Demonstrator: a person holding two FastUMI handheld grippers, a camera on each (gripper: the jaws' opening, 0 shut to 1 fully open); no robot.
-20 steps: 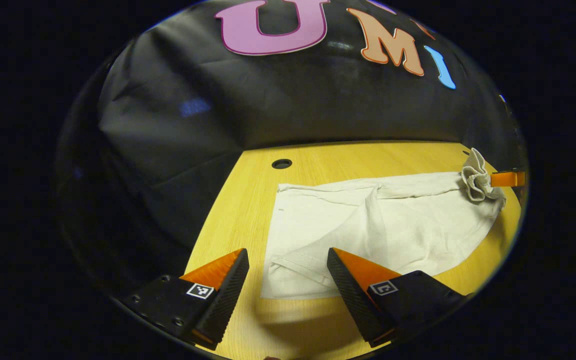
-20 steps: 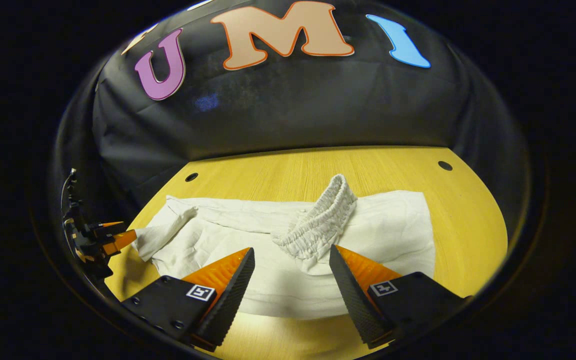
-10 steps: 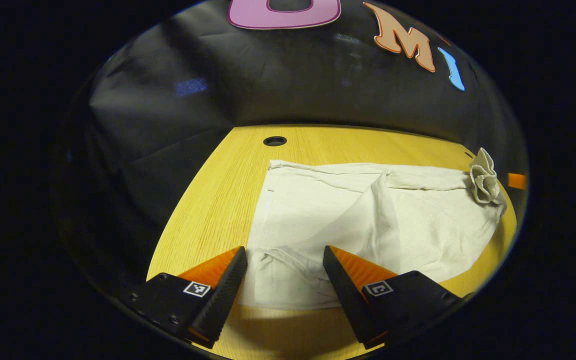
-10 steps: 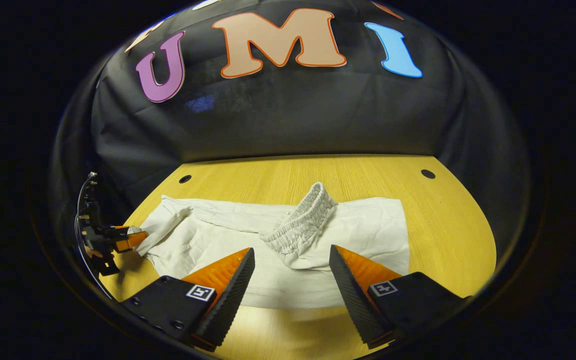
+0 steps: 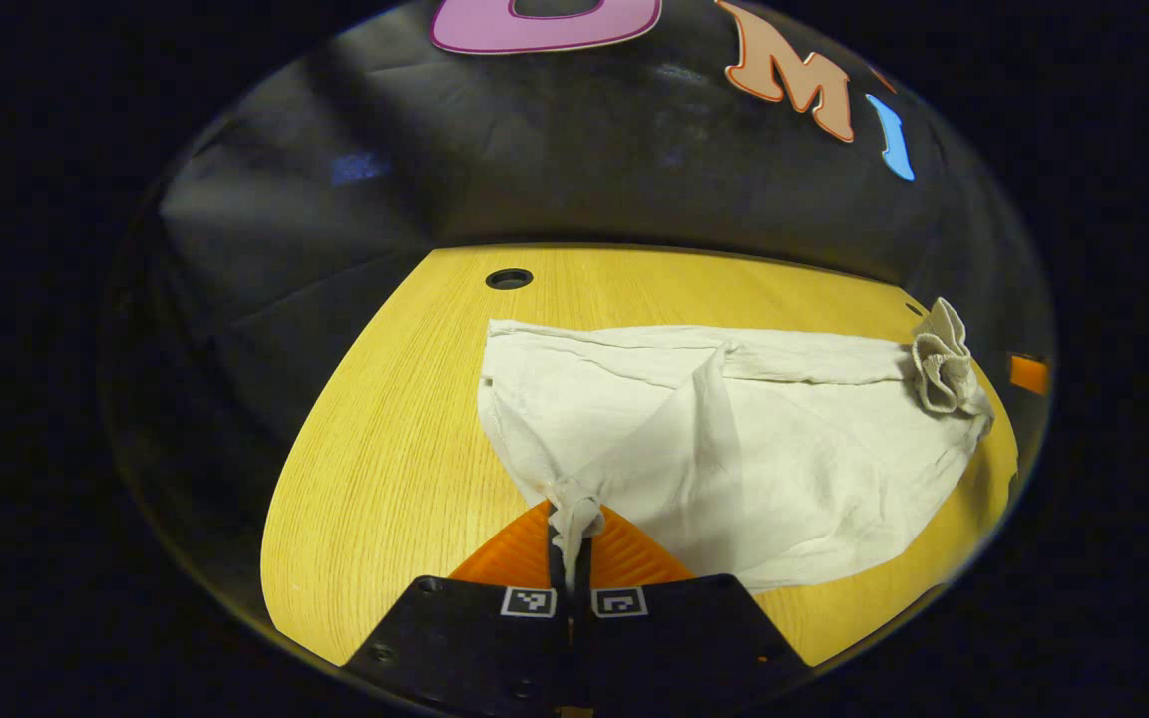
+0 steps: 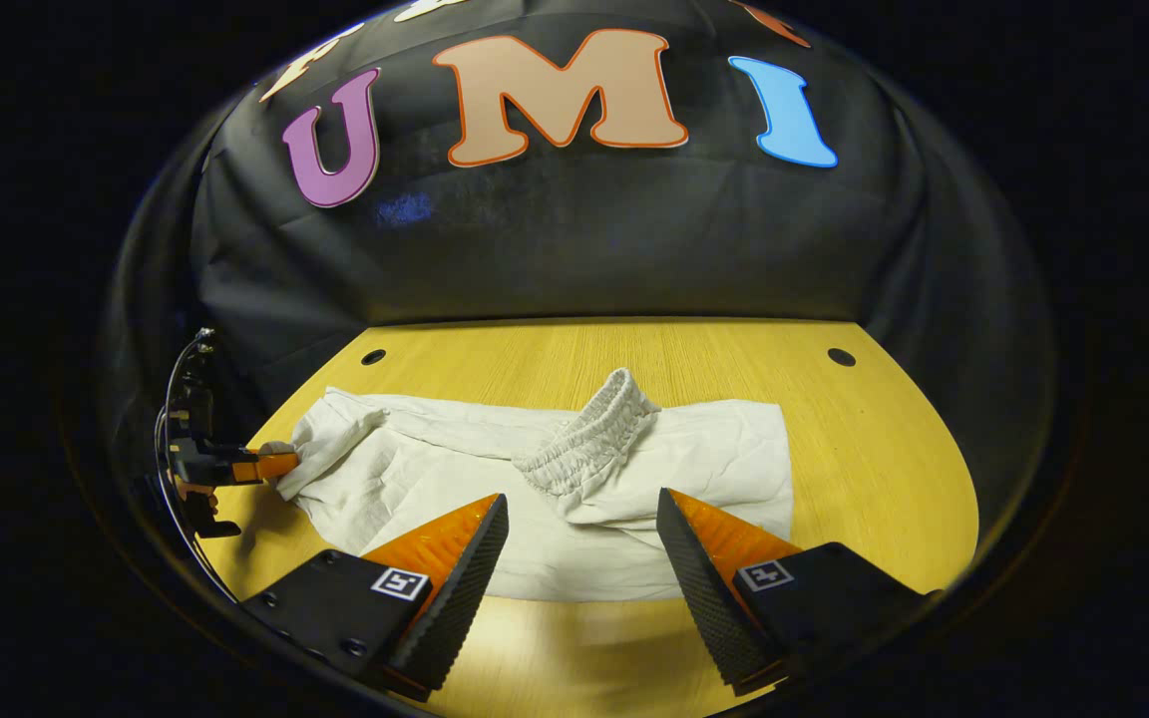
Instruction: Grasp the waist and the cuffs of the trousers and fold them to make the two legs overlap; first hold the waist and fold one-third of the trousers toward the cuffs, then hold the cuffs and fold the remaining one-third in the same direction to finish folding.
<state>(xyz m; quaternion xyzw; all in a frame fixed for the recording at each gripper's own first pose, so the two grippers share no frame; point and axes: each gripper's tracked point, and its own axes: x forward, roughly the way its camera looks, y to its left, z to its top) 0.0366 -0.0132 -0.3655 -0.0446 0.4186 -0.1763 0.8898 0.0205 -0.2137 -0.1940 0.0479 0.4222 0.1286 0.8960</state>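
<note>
White trousers [image 5: 784, 469] lie spread on the yellow wooden table [image 5: 385, 469]. My left gripper [image 5: 571, 524] is shut on a pinched bit of the near cuff end, and the cloth pulls up into a peak toward it. The gathered elastic waist [image 5: 939, 359] sits bunched at the far right. In the right gripper view the waistband [image 6: 589, 439] stands in a ridge on the trousers [image 6: 714, 469], just beyond my right gripper [image 6: 574, 568], which is open with nothing between its fingers. The left gripper [image 6: 235, 466] appears at far left, holding the cuff end.
The table has round holes near its back edge [image 5: 509, 279] [image 6: 373, 356] [image 6: 841, 356]. Black cloth wall rises right behind the table. Bare wood lies left of the trousers in the left gripper view and right of them in the right gripper view.
My left gripper moved forward over the cuff end and shut on it, lifting the cloth into a peak. My right gripper drew back slightly from the waistband and stays open.
</note>
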